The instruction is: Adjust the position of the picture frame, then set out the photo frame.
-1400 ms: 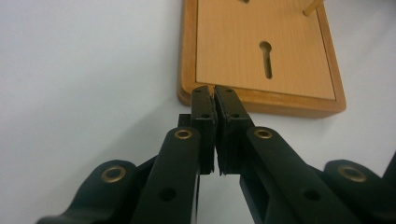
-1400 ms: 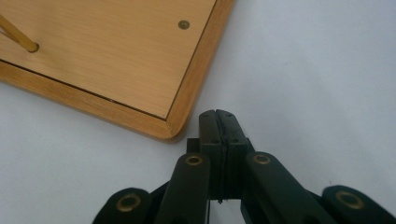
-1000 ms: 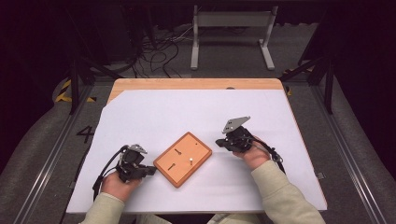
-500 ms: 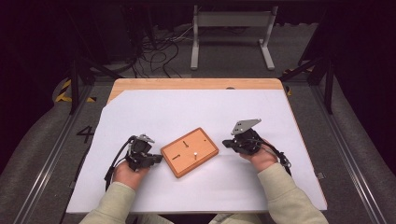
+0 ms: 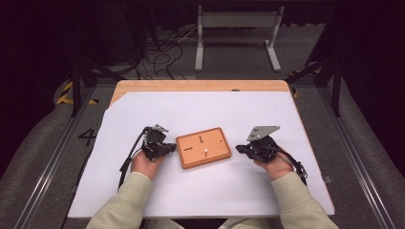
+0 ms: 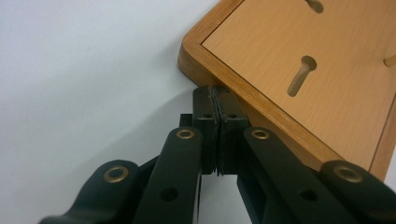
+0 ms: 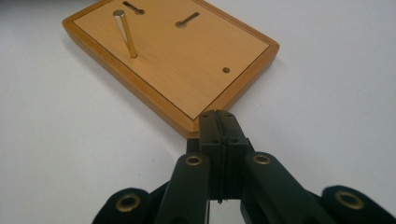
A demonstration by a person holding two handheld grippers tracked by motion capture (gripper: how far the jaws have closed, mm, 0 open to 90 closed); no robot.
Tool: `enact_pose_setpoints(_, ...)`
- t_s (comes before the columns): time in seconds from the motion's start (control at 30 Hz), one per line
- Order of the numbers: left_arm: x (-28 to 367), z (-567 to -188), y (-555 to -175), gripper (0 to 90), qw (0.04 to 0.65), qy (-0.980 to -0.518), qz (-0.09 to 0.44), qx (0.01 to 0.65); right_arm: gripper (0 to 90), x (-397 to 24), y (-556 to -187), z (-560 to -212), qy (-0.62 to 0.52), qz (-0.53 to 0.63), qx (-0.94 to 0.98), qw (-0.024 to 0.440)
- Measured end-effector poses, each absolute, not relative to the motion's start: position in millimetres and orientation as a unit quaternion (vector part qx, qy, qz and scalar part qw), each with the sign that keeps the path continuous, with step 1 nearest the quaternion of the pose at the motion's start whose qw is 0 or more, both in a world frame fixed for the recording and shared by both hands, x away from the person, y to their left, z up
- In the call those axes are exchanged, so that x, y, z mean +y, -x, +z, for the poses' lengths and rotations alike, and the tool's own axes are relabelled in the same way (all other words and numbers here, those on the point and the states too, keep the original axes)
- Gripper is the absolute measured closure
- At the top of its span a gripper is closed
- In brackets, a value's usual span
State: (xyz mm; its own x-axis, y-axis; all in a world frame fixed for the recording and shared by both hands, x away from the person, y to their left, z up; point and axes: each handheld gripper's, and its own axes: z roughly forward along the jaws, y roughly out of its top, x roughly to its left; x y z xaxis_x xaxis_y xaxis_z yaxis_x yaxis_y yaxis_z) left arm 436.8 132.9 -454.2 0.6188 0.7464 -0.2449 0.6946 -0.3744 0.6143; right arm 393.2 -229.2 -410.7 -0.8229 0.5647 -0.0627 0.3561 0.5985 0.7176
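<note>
A flat wooden board (image 5: 203, 147) with a raised rim lies near the middle of the white table. It carries one upright peg (image 7: 125, 33), two slot-shaped holes and a small round hole. My left gripper (image 5: 170, 148) is shut with nothing between its jaws, and its tips (image 6: 216, 98) press against the board's left edge (image 6: 261, 100). At the opposite side my right gripper (image 5: 238, 149) is shut and holds nothing. Its tips (image 7: 217, 122) touch the board's near corner (image 7: 196, 125).
The white sheet (image 5: 200, 114) covers most of the wooden tabletop, whose bare far edge (image 5: 200, 86) shows. Beyond the table stand a metal frame (image 5: 236, 28) and loose cables (image 5: 162, 47) on the dark floor. Rails run along both sides.
The board has turned from a diagonal lie to nearly square with the table and has shifted right. Both grippers moved with it, the left one rightward and away, the right one slightly right and toward me.
</note>
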Motion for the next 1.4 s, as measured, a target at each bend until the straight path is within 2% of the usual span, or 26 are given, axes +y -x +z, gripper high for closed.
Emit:
enact_pose_setpoints(0.23, 130.5, -456.6, -449.3, 86.4, 0.37, -0.813, 0.023, 0.449, 90.0, -235.8, -386.2, -410.9, -0.267, 0.365, 0.88, 0.146)
enact_pose_setpoints(0.43, 119.1, -458.8, -459.9, 86.5, 0.382, -0.807, 0.032, 0.449, 90.0, -238.9, -378.5, -408.9, -0.268, 0.368, 0.878, 0.15)
enact_pose_setpoints(0.6, 111.3, -455.9, -467.5, 86.6, 0.37, -0.816, 0.045, 0.443, 90.0, -240.4, -374.0, -409.2, -0.269, 0.368, 0.877, 0.15)
enact_pose_setpoints(0.77, 112.5, -458.4, -470.1, 85.4, 0.382, -0.81, 0.037, 0.444, 90.0, -242.0, -371.1, -410.4, -0.27, 0.367, 0.878, 0.149)
enact_pose_setpoints(0.83, 113.0, -457.9, -469.5, 84.1, 0.382, -0.81, 0.037, 0.444, 90.0, -243.3, -371.1, -409.6, -0.272, 0.369, 0.876, 0.15)
enact_pose_setpoints(0.93, 114.5, -455.7, -467.6, 77.3, 0.38, -0.812, 0.037, 0.44, 90.0, -244.1, -370.8, -408.4, -0.272, 0.372, 0.874, 0.153)
enact_pose_setpoints(1.3, 128.2, -428.3, -440.8, 73.1, 0.374, -0.841, 0.069, 0.385, 90.0, -243.8, -374.0, -403.0, -0.272, 0.387, 0.867, 0.159)
enact_pose_setpoints(1.4, 133.6, -424.4, -435.0, 70.0, 0.376, -0.843, 0.063, 0.38, 89.5, -242.1, -375.7, -401.8, -0.27, 0.389, 0.866, 0.16)
